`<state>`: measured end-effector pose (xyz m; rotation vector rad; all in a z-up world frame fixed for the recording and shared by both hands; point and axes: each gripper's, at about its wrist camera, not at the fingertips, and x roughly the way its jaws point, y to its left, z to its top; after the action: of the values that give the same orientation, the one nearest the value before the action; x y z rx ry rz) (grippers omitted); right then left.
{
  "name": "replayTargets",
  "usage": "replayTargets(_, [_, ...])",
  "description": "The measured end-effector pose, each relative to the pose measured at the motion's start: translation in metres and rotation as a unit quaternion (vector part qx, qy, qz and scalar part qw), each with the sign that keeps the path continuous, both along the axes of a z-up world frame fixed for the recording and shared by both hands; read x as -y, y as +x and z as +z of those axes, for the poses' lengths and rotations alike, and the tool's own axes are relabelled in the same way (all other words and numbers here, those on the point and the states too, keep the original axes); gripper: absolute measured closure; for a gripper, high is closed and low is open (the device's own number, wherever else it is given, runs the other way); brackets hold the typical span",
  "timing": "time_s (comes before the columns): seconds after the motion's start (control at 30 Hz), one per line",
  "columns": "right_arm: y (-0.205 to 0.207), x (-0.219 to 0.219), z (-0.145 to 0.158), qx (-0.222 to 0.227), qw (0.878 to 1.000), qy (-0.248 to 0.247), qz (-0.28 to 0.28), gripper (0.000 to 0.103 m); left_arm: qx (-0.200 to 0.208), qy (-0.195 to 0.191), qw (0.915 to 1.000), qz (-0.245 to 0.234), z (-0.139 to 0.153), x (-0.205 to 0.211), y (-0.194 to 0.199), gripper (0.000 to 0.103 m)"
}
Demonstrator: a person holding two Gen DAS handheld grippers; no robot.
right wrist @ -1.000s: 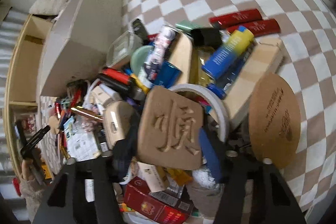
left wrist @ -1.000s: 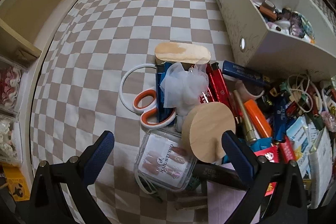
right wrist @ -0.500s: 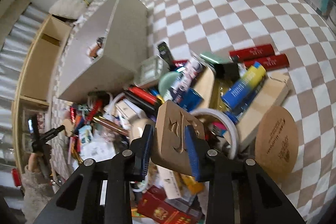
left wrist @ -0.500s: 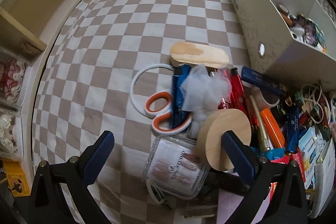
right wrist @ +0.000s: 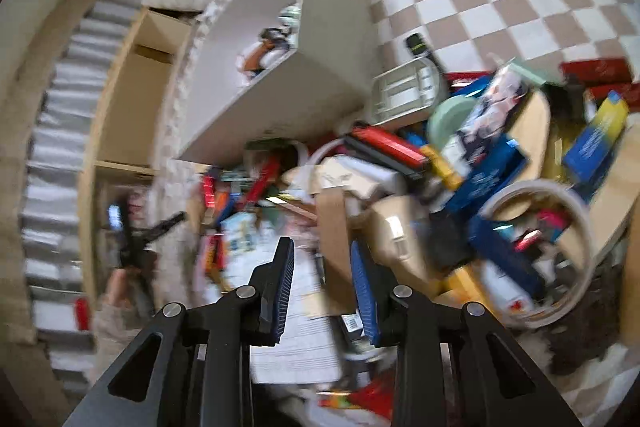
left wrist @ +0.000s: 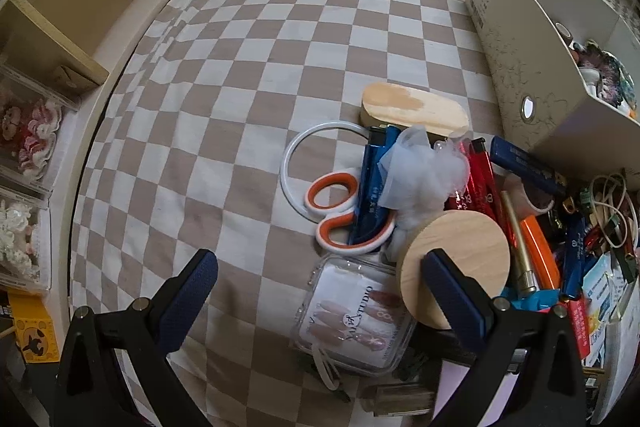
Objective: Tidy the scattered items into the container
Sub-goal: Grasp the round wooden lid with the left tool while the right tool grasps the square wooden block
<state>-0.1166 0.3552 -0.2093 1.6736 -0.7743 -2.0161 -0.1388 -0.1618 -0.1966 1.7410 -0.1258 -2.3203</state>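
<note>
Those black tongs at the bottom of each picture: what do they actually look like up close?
Each is a two-finger gripper. The left gripper has black angular arms with triangular cut-outs, silver rivets at the joints and dark blue textured pads. The right gripper is built the same, with ribbed blue pads. No cables show. In the right wrist view, a fuzzy light sleeve is visible, blurred.

Checkered cloth surface [left wrist: 248, 75], scissors [left wrist: 340, 215], wooden oval [left wrist: 412, 105], white box [left wrist: 532, 67] (items inside)
</note>
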Motion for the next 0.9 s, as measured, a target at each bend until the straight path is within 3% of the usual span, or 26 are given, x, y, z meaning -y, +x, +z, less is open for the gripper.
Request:
replayTargets(0.1, [-0.001, -0.008, 0.001, -0.009, 0.998, 0.056, 0.000, 0.072, 0.000, -0.001, 1.0000, 0.000, -0.001, -0.001, -0.001, 0.000])
replayTargets(0.23, [0.001, -0.006, 0.006, -0.023, 0.996, 0.080, 0.013, 0.072, -0.001, -0.003, 1.0000, 0.000, 0.000, -0.002, -0.001, 0.000])
replayTargets(0.37, [0.007, 0.022, 0.017, -0.060, 0.985, 0.144, 0.067, 0.072, -0.006, -0.006, 1.0000, -0.004, 0.003, -0.009, -0.003, 0.000])
replayTargets(0.43, [0.010, 0.044, 0.022, -0.088, 0.973, 0.184, 0.105, 0.065, -0.010, -0.009, 0.9999, -0.010, 0.005, -0.012, -0.002, 0.000])
replayTargets(0.47, [0.012, 0.056, 0.025, -0.106, 0.963, 0.212, 0.127, 0.045, -0.011, -0.008, 0.9998, -0.012, 0.005, -0.014, -0.001, 0.000])
replayTargets(0.53, [0.017, 0.073, 0.027, -0.137, 0.943, 0.257, 0.162, 0.022, -0.017, 0.002, 0.9997, -0.020, 0.009, -0.017, 0.001, 0.000])
replayTargets(0.57, [0.020, 0.080, 0.027, -0.154, 0.930, 0.278, 0.184, 0.022, -0.019, 0.007, 0.9996, -0.022, 0.011, -0.018, 0.002, 0.000])
replayTargets(0.63, [0.021, 0.081, 0.025, -0.161, 0.918, 0.301, 0.203, 0.022, -0.021, 0.016, 0.9992, -0.030, 0.012, -0.022, 0.004, 0.000])
replayTargets(0.77, [0.022, 0.081, 0.012, -0.142, 0.912, 0.327, 0.204, 0.022, -0.020, 0.026, 0.9984, -0.047, 0.013, -0.033, 0.005, 0.000])
replayTargets(0.9, [0.026, 0.097, 0.006, -0.142, 0.896, 0.357, 0.221, 0.022, -0.015, 0.026, 0.9978, -0.058, 0.012, -0.045, 0.004, 0.000])
